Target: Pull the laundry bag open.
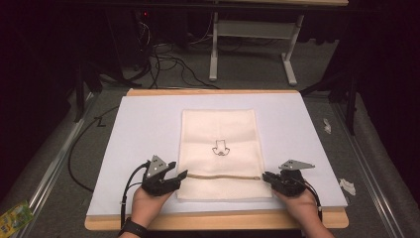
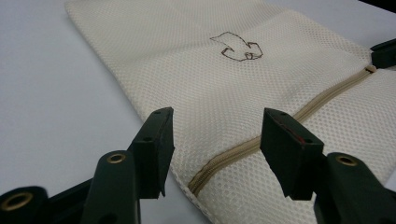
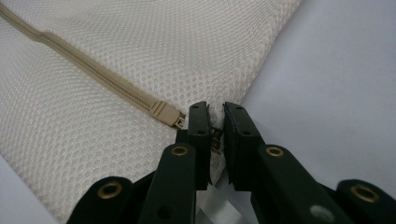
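A cream mesh bag (image 1: 218, 144) lies flat on the white table cover, with a small dark drawing (image 1: 220, 148) at its middle and a tan zipper (image 1: 223, 176) running across near its front edge. My left gripper (image 1: 184, 174) stands open at the bag's left edge, its jaws either side of the zipper's left end (image 2: 201, 179). My right gripper (image 1: 266, 176) is shut on the bag's right edge, and mesh (image 3: 215, 112) is pinched between its jaws just beside the zipper slider (image 3: 164, 113). The right gripper's tip (image 2: 384, 52) is at the far end of the zipper in the left gripper view.
The white cover (image 1: 148, 129) lies on a wooden table (image 1: 213, 219). Cables (image 1: 163, 62) and a white table frame (image 1: 252, 29) stand on the floor behind. White scraps (image 1: 346, 186) lie off the right side, a green packet (image 1: 15, 215) at the lower left.
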